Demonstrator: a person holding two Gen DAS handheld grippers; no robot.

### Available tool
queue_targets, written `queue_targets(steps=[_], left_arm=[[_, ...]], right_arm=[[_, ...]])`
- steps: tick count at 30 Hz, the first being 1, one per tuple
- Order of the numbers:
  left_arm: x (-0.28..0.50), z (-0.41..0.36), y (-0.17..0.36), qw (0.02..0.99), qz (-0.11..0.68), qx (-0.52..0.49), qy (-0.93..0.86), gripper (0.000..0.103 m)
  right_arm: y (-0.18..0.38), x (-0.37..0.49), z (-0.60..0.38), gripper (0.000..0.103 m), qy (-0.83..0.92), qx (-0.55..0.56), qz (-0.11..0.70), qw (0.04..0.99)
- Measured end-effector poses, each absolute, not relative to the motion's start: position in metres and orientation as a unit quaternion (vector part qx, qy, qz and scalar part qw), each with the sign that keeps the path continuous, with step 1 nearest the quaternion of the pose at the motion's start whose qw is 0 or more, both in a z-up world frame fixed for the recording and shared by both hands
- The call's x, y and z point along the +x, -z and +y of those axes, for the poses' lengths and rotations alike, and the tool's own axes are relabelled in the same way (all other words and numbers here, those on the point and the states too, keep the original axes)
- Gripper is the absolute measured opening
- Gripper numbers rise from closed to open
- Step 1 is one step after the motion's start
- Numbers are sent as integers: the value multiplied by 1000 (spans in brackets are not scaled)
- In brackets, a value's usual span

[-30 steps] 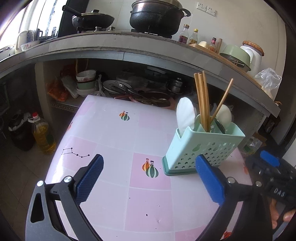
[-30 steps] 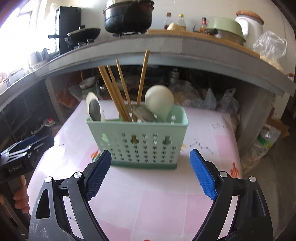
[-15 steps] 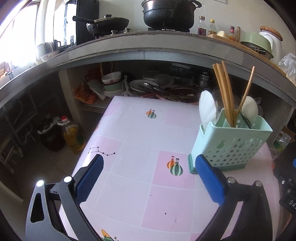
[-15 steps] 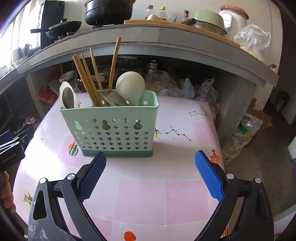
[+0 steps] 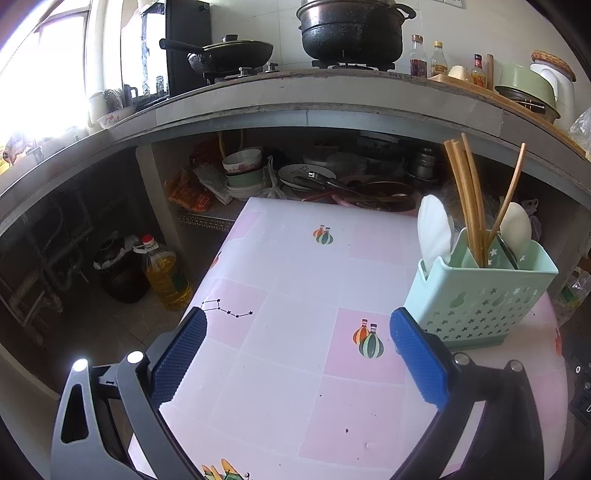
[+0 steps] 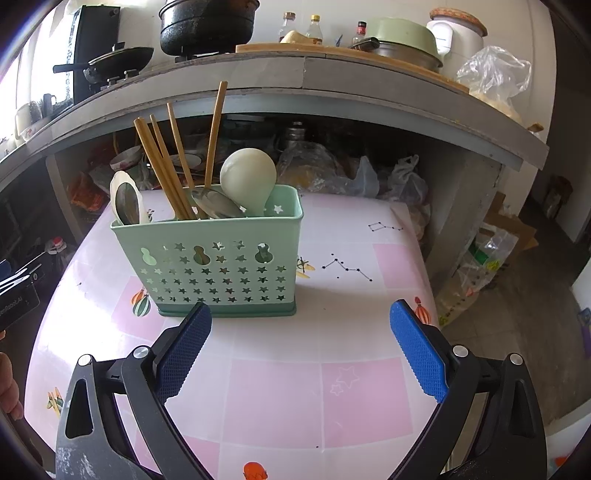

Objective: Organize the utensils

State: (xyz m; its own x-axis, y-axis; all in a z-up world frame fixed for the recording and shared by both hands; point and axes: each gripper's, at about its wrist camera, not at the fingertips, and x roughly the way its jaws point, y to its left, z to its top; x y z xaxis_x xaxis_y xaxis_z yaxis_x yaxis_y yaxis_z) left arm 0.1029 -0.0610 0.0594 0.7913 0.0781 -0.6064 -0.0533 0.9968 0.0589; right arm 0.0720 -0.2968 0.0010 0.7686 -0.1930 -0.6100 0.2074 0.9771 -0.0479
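Grippers are both standing wide apart over the table, and neither one is holding or touching anything. The right gripper is pointing down at the pink and white tablecloth; its blue pads have just been opening, and only bare cloth is lying between them. The mint green utensil holder is standing upright on the table just beyond the left pad of this gripper, a little to the left of the middle, and it is not touching the pad as far as I can tell.

Inside the holder, the wooden chopsticks are leaning in the middle part, one of them tilting to the right. A metal spoon is sitting at the left end against a pale spoon, and a cream ladle is rising at the right side, with another metal spoon lying next to it.

The left gripper is also spreading its pads fully, with nothing between them except the tablecloth. In its view the holder is standing at the far right side of the table, just behind the right pad. A cooking oil bottle is standing on the floor to the left of the table, and a black pot is sitting on the stove on the far counter.
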Motion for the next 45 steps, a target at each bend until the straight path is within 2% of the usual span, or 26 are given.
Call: queue_targets(steps=[45], left_arm=[[108, -62, -52, 939, 343, 23, -21, 97]], right_arm=[[-3, 73, -292, 93, 95, 5, 322, 942]])
